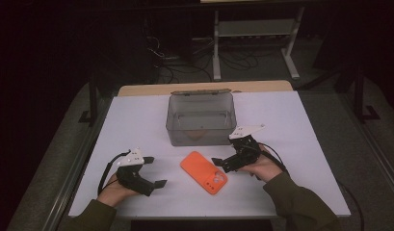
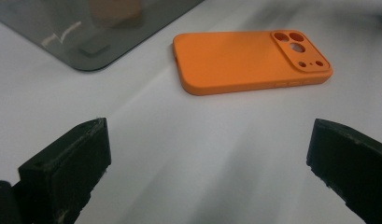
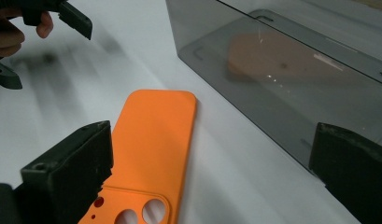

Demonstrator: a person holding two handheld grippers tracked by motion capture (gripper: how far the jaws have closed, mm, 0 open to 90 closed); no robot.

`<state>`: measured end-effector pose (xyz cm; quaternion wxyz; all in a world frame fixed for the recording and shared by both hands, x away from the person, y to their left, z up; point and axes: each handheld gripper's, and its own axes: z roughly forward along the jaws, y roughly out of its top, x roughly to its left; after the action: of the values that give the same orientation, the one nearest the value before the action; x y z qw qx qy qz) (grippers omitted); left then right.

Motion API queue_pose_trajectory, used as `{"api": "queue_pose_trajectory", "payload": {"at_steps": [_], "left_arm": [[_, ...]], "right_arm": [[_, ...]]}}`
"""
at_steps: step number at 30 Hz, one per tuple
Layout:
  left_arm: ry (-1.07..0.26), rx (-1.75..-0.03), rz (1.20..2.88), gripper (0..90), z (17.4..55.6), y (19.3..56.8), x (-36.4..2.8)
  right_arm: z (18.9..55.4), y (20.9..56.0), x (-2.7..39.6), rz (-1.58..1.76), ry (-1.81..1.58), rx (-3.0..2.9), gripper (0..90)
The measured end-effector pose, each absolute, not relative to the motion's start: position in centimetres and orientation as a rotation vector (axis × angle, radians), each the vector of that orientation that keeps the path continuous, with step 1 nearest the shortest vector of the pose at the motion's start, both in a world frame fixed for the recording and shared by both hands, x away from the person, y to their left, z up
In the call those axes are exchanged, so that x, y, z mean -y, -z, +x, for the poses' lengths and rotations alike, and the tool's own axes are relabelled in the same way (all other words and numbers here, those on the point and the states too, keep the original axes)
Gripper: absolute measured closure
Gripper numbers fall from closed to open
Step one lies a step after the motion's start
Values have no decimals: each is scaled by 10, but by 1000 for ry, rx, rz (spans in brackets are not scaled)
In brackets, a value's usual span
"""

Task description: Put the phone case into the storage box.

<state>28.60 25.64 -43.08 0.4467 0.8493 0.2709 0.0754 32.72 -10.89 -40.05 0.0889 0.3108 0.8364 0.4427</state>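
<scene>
An orange phone case (image 1: 203, 172) lies back-up on the white table, just in front of a grey see-through box (image 1: 200, 118). My left gripper (image 1: 155, 172) is open to the left of the case, which lies well ahead of its jaws as the phone case (image 2: 244, 60). To the right of the case is my right gripper (image 1: 225, 150), also open, its left jaw over the camera-hole end of the phone case (image 3: 151, 140). An orange object (image 3: 268, 58) rests inside the box (image 3: 282, 70).
The white table top (image 1: 291, 125) ends at a wooden strip behind the box. Beyond it stand a white shelf frame (image 1: 255, 33) and cables on the dark floor. The left gripper (image 3: 41, 49) shows far off in the right gripper view.
</scene>
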Motion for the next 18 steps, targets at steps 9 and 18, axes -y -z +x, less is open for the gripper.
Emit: {"api": "queue_pose_trajectory", "payload": {"at_steps": [9, 18], "left_arm": [[-185, -666, 2108, 0, 286, 431, -256], [-185, -664, 2107, 0, 286, 431, -256]], "right_arm": [[328, 401, 100, 918, -1313, -2504, 0], [329, 401, 93, 898, -1309, -2518, 0]]}}
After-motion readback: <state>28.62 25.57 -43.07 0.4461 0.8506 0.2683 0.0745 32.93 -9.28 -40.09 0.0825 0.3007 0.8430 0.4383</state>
